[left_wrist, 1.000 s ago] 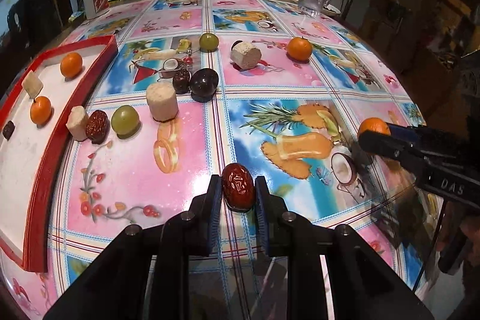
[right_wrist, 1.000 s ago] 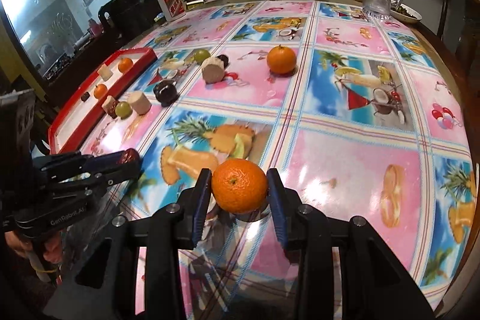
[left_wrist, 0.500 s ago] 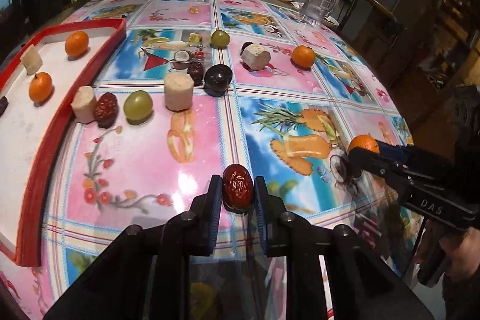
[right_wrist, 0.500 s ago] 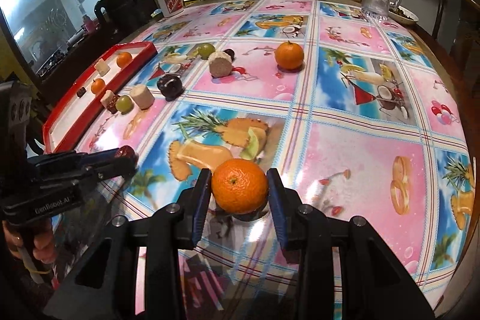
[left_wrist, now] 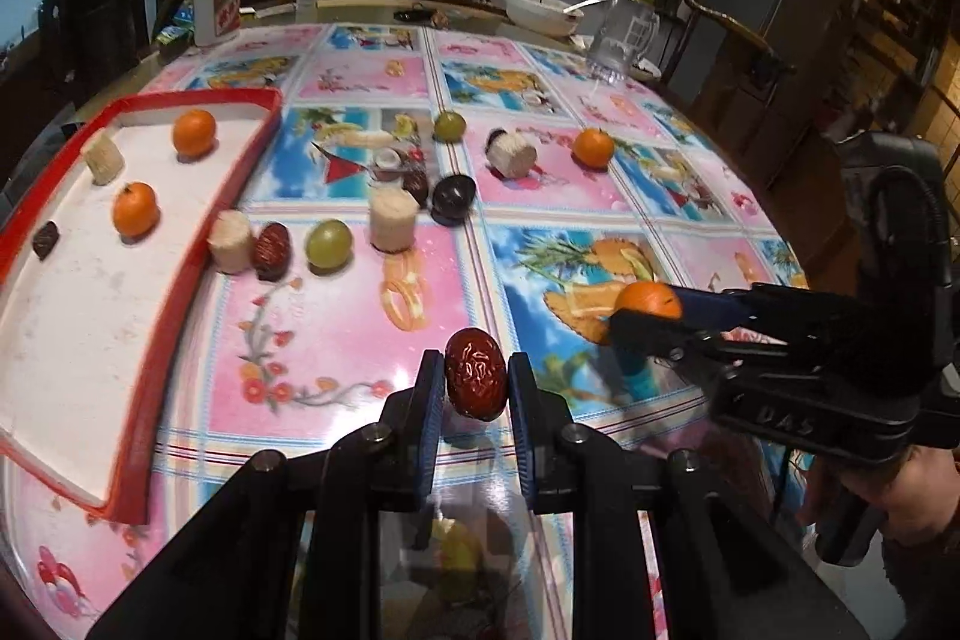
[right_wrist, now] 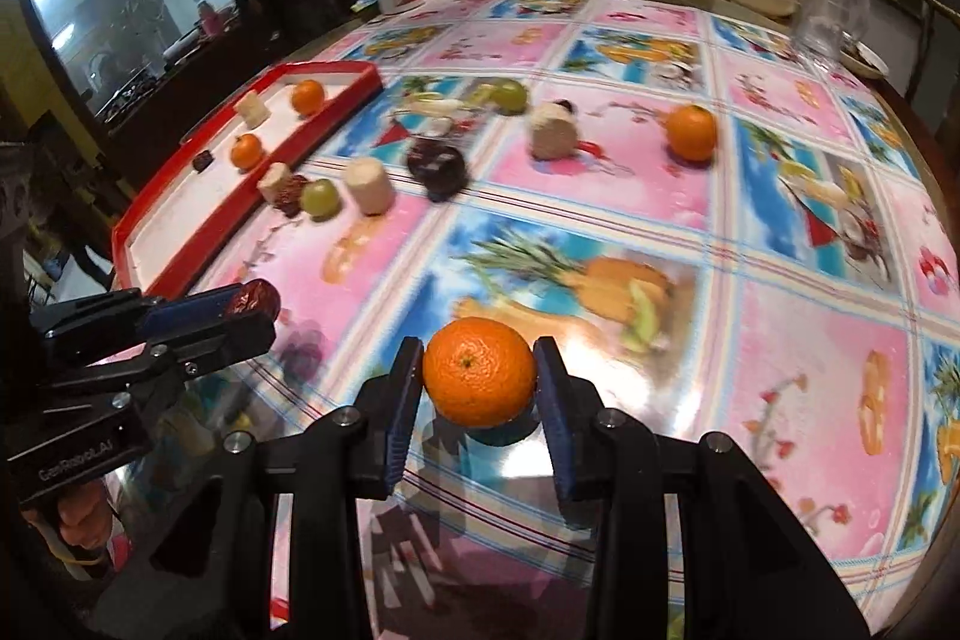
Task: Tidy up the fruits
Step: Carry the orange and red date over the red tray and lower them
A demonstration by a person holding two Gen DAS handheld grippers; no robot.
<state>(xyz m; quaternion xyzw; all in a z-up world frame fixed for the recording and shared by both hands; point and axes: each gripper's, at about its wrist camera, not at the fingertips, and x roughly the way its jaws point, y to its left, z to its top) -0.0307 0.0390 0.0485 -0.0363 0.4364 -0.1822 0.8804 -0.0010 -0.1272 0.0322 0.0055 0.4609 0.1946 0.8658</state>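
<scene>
Both tongs have swung toward the red tray [left_wrist: 180, 274] at the left, left tongs [left_wrist: 477, 382] squeezing a red date [left_wrist: 475, 381], right tongs [right_wrist: 479, 381] squeezing an orange [right_wrist: 479, 379], four pieces sit inside, many more wait on the bench [left_wrist: 336, 340].

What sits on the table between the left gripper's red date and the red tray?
Nothing: in the left wrist view, only bare patterned tablecloth lies between the red date and the red tray.

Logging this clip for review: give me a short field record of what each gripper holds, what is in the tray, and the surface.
left gripper: shut on wrinkled dark-red date
right gripper: shut on round orange tangerine
red-rimmed white tray: two tangerines, one pale cylinder piece, one small dark piece
surface: glossy fruit-print tablecloth, more fruit loose beside tray
</scene>
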